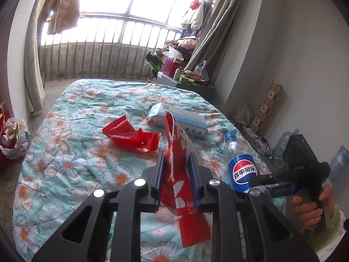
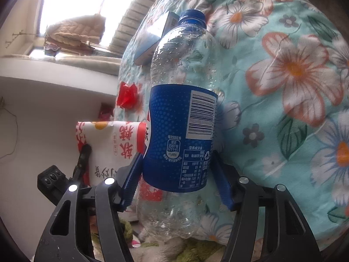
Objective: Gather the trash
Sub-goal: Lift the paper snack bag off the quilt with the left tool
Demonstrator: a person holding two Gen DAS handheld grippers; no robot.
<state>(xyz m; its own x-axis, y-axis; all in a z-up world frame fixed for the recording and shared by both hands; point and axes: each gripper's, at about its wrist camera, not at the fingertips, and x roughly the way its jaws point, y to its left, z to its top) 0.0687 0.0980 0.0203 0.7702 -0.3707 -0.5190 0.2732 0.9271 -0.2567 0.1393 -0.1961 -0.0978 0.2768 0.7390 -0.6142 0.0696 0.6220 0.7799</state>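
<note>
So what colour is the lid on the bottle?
Blue. The bottle cap matches the blue label, and it shows best in the right wrist view.

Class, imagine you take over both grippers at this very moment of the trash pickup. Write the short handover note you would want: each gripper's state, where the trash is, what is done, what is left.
Left gripper: shut on the flat red-and-white paper packet, lifted off the bed.
Right gripper: shut on the blue label of the empty clear plastic cola bottle.
On the floral quilt: crumpled red foil wrapper and blue-and-white cardboard box.
Done: two pieces gripped.
Left: drop both into a bin, perhaps the white bag on the floor, then fetch wrapper and box.
</note>
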